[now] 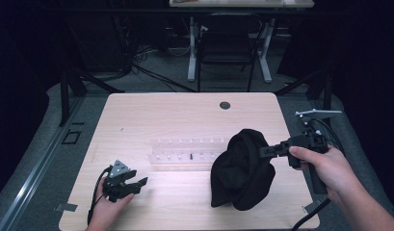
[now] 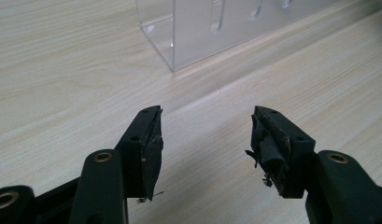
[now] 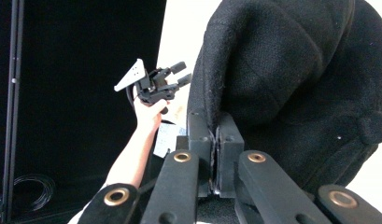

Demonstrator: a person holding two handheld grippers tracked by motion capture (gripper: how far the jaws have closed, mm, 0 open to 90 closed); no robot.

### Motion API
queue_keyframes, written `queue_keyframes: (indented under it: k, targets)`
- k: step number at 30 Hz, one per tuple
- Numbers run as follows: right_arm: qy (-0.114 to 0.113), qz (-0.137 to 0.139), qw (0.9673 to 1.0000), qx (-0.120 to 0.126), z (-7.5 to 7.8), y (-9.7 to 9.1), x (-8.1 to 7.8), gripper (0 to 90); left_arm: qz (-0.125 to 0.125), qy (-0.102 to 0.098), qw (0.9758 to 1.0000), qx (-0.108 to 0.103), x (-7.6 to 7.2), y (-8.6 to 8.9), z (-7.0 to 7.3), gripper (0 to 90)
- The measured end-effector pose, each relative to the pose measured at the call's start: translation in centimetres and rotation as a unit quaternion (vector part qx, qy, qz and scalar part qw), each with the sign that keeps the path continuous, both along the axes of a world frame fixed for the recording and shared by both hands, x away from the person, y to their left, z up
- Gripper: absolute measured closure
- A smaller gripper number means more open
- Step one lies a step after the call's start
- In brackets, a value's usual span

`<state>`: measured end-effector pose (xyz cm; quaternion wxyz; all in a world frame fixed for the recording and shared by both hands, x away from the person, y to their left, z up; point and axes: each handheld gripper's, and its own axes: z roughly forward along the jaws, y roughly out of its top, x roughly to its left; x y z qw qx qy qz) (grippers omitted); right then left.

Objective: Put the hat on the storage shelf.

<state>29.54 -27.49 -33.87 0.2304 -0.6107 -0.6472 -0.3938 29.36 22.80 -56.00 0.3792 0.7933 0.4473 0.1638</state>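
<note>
Right tongs [image 1: 267,151] clamped on black cloth [image 1: 242,168], seemingly a knit cap; left tongs [image 1: 137,184] wide apart, empty.

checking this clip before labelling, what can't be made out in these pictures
- Black cloth, high view: what garment it is; it hangs bunched in dark folds.
- Cloth edge between the right gripper jaws, right gripper view: how much is pinched; the shut jaws hide it.
- Clear rack, left gripper view: cut off by the top edge.
- Small dark item in the rack, high view: too small to identify.
- Left gripper: open, nothing between its jaws.
</note>
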Motion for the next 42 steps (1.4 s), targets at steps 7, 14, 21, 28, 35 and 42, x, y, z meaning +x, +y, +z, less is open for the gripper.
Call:
queue_keyframes:
  k: [7, 14, 21, 28, 35, 42]
  targets:
    - [-0.02, 0.007, 0.9997, 0.009, 1.2, 0.3, 0.1, 88.0, 0.0, 0.0, 1.0, 0.0, 0.0, 0.0, 0.0, 43.4]
    - [-0.037, 0.01, 0.999, 0.02, 2.4, 0.7, 0.4, 88.0, -0.001, 0.0, 1.0, 0.0, 0.0, 0.0, 0.0, 43.1]
    - [-0.057, 0.011, 0.998, 0.026, 3.2, 1.1, 1.1, 88.0, -0.001, -0.001, 1.0, 0.0, 0.0, 0.0, 0.0, 42.6]
    - [-0.078, 0.008, 0.9966, 0.025, 3.8, 1.7, 1.9, 87.9, -0.001, -0.002, 1.0, 0.0, 0.1, 0.0, 0.0, 41.2]
    - [-0.096, -0.005, 0.9952, 0.02, 4.3, 1.9, 3.2, 88.0, 0.0, -0.003, 1.0, -0.002, 0.1, 0.0, 0.0, 39.9]
    - [-0.111, -0.016, 0.9936, 0.006, 4.5, 2.4, 4.6, 88.0, 0.002, -0.004, 1.0, -0.003, 0.1, 0.1, 0.0, 39.9]
